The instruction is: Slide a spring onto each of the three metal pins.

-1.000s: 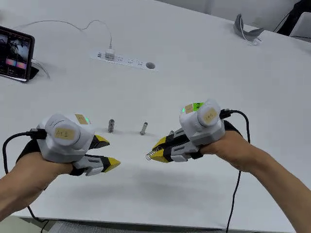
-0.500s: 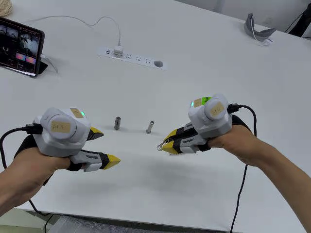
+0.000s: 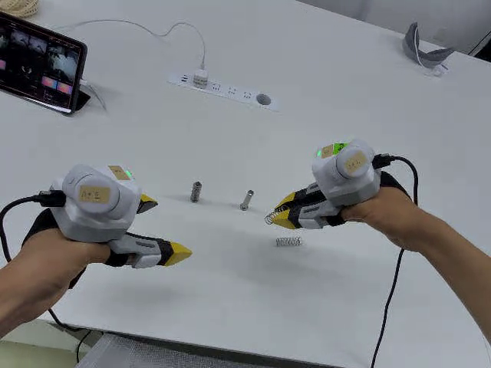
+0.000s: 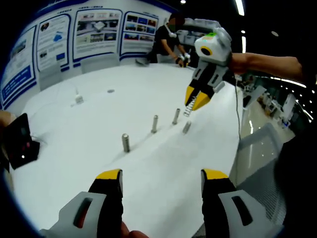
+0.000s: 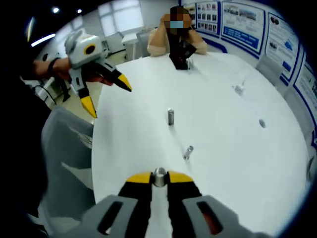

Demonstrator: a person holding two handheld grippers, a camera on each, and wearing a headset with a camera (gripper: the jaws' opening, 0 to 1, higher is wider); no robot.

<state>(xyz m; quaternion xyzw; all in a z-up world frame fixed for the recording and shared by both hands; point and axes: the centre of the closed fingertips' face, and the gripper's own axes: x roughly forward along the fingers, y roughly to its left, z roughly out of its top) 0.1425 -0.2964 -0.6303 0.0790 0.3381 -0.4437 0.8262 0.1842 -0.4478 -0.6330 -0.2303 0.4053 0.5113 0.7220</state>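
You stood at a white table [image 3: 230, 307]. Your left gripper [image 3: 167, 228] hung over its near side with the jaws wide and nothing between them, well apart from the pins. Your right gripper [image 3: 280, 218] was clamped on a spring [image 3: 270, 219], which stuck out past the yellow tips toward the pins. In the right gripper view that spring showed end-on between the narrow jaws.

The left gripper view gave you three upright pins in a row: the near pin [image 4: 126, 143], the middle pin [image 4: 154, 124] and the far pin [image 4: 176, 116]. The near pin looked ribbed and may already have carried a spring, but it was too small to be sure. The middle pin looked bare. A loose spring [image 3: 288, 241] lay flat on the table, just beside the far pin and under your right gripper.

By my reading, you were bringing the held spring up to a pin, most likely the far one, which stood nearest its free end. The next move called for setting the spring's open end over the pin's top, with the coil in line with the pin, and then sliding it down. A tilted coil would have caught on the pin's edge.
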